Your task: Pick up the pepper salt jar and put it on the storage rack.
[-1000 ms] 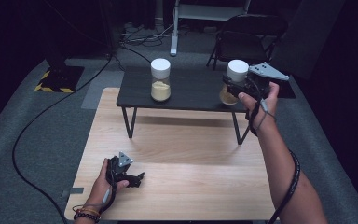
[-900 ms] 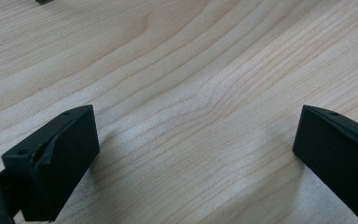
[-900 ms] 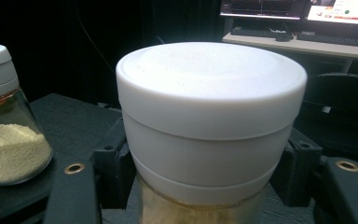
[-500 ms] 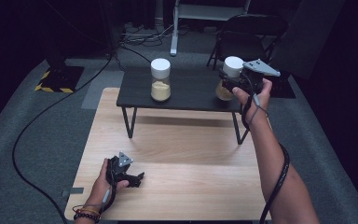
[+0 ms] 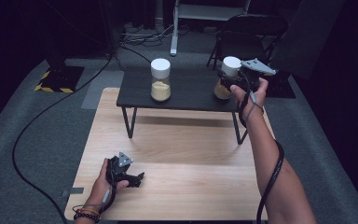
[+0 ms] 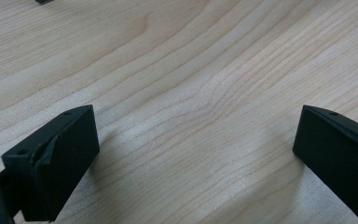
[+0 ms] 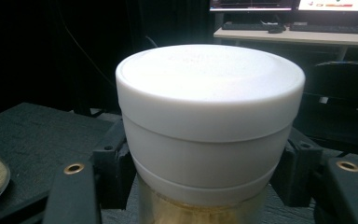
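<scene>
High view: two jars [image 5: 160, 80], right gripper [image 5: 229, 83] jaws pinching one [image 5: 228, 77], left gripper [image 5: 135, 179] jaws spread.

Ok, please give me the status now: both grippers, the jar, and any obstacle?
Right gripper shut on the white-lidded jar, at the black table's right end. Left gripper open, resting on the wooden table. Second jar stands apart, not in the way.

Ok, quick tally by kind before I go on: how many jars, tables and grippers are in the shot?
Jars with white lids: 2, the right jar and the left jar
Tables: 2, the black table and the wooden table
Grippers: 2, the left gripper and the right gripper
Total: 6
</scene>
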`<state>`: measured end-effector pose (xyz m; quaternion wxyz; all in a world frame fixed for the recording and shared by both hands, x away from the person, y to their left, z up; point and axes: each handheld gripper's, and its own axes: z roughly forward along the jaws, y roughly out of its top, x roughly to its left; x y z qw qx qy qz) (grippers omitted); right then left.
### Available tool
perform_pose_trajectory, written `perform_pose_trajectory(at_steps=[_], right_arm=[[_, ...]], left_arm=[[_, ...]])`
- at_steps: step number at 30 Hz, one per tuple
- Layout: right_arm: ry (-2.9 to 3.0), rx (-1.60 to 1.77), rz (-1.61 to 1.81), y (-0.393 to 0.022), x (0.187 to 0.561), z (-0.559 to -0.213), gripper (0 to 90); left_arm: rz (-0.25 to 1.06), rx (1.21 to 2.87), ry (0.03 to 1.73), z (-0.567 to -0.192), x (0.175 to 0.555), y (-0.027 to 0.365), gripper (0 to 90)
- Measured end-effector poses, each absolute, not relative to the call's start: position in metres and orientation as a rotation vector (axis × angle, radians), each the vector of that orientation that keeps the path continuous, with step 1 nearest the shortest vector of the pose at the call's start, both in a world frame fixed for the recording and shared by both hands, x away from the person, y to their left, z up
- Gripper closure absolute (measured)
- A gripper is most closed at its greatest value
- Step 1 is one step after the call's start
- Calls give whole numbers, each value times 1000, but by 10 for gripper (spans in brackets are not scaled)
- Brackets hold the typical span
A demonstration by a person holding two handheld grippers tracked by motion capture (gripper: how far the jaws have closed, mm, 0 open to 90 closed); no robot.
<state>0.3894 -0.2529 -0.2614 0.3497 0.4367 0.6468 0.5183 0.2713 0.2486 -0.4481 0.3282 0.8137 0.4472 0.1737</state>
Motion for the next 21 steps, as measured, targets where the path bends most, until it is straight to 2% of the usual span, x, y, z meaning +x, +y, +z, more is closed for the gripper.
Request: perform_pose_trajectory(at_steps=[21], right_arm=[[1682, 1106, 1367, -254, 389, -273, 329]], left_arm=[[455, 2131, 1172, -448, 271, 248, 5]])
